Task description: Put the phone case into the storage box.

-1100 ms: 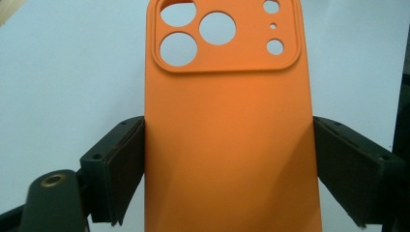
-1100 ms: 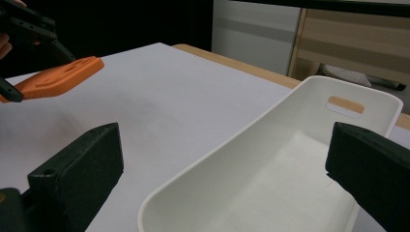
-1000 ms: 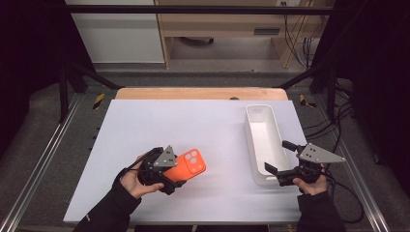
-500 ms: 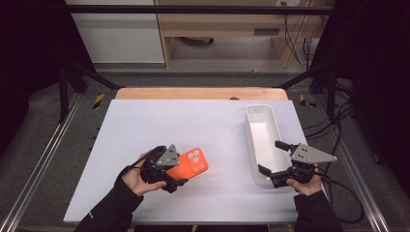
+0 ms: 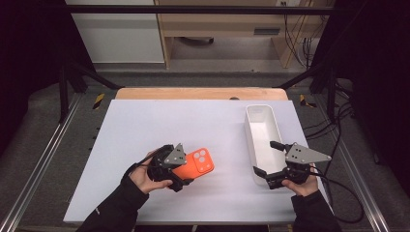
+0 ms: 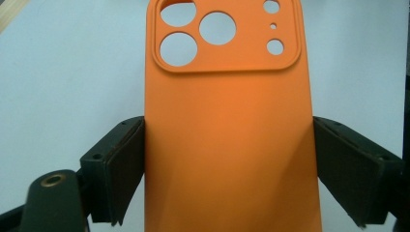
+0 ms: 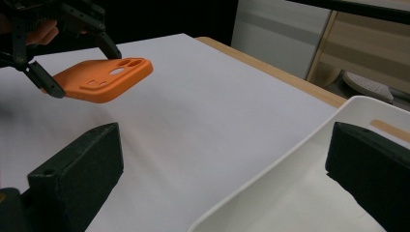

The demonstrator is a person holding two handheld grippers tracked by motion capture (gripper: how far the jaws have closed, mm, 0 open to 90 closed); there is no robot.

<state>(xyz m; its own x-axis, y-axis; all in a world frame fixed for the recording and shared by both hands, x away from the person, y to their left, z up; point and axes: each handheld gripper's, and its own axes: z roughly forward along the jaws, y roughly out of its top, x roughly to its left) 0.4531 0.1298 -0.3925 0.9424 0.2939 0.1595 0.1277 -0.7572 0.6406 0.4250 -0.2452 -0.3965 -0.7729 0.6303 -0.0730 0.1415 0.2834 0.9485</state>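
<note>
Orange phone case (image 6: 227, 135) clamped lengthwise between left gripper (image 5: 180, 170) fingers, camera cutouts outermost; right gripper (image 5: 269, 159) wide, straddling the white bin's (image 5: 261, 126) wall.

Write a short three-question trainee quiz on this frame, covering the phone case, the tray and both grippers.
1. True or false: the left gripper grips the orange phone case by its two long edges.
2. Which way does the case's back face in the high view? A) up B) down
3. What lies between the jaws of the right gripper?

Key
1. True; both pads press its sides in the left gripper view.
2. A; the camera cutouts show on top.
3. The near rim of the white tray; the jaws stand open, gripping nothing.
</note>
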